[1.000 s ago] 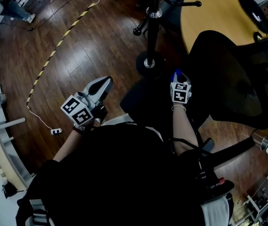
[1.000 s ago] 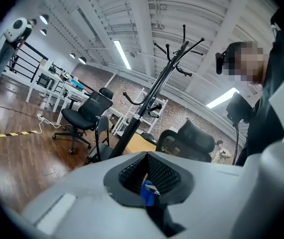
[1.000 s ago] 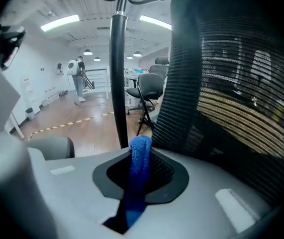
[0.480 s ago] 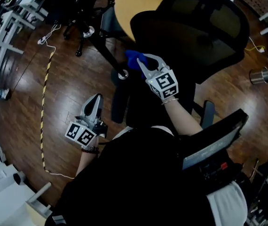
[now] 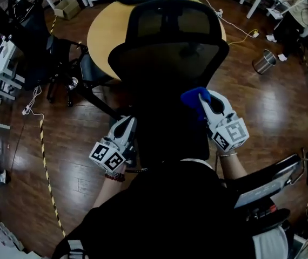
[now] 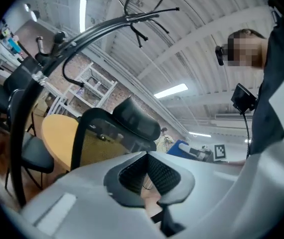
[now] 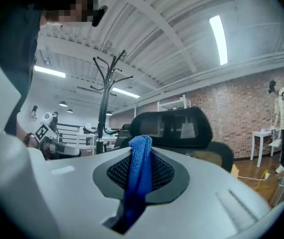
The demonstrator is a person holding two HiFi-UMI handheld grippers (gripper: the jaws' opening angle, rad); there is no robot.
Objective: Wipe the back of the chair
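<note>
Chair back (image 5: pixel 167 42): black mesh with a headrest, upright just in front of the person.
Blue cloth (image 5: pixel 192 97): at the back's lower right edge; I cannot tell whether it touches.
Right gripper (image 5: pixel 203 97): jaws clamped on the cloth's fold.
Left gripper (image 5: pixel 127 124): jaws closed together, nothing between them, low beside the back's left edge.
Round table (image 5: pixel 102 28): yellow, just beyond the chair.
Metal bin (image 5: pixel 263 61): on the wood floor, off right.
</note>
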